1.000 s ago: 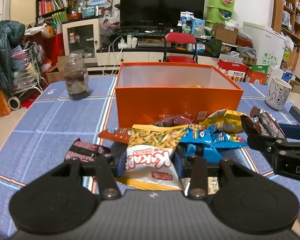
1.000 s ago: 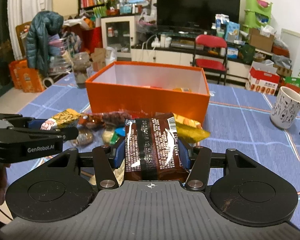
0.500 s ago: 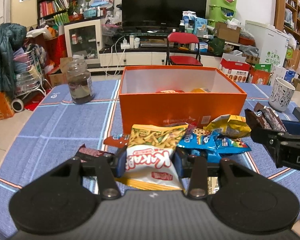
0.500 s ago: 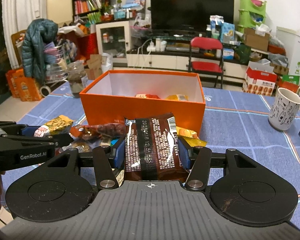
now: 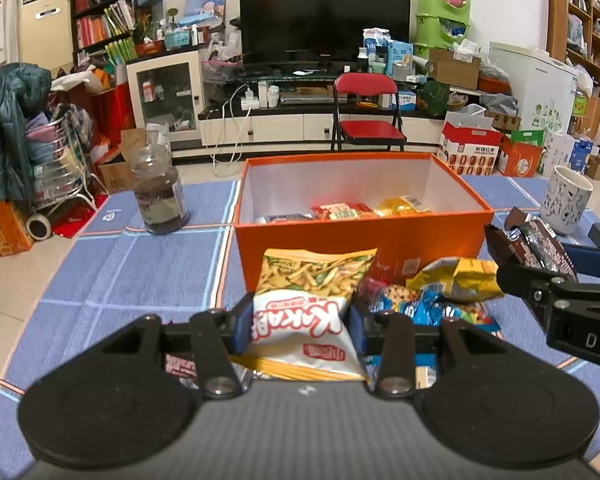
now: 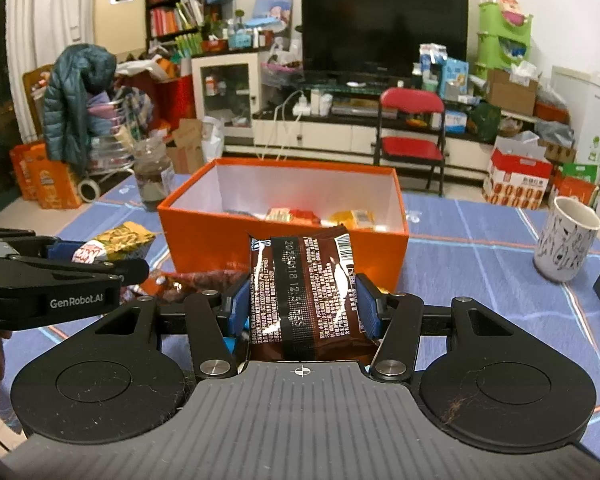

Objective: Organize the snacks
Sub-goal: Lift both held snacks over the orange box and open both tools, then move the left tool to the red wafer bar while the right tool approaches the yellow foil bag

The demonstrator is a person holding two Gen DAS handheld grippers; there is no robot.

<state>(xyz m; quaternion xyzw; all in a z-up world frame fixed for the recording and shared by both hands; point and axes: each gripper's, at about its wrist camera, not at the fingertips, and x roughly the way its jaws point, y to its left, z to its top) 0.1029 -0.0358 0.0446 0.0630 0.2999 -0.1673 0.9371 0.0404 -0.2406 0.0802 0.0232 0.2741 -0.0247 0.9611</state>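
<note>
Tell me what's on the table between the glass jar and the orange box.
Nothing sits there. In the left wrist view, only bare blue tablecloth lies between the jar and the orange box.

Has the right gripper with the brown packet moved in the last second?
Yes. The right gripper, shut on the brown packet, has risen: the orange box now sits lower in its view, showing the snacks inside.

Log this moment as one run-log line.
left gripper: shut on white chip bag | right gripper: shut on brown snack pack | both short of orange box | box: holds a few snacks | loose snacks: on table
</note>
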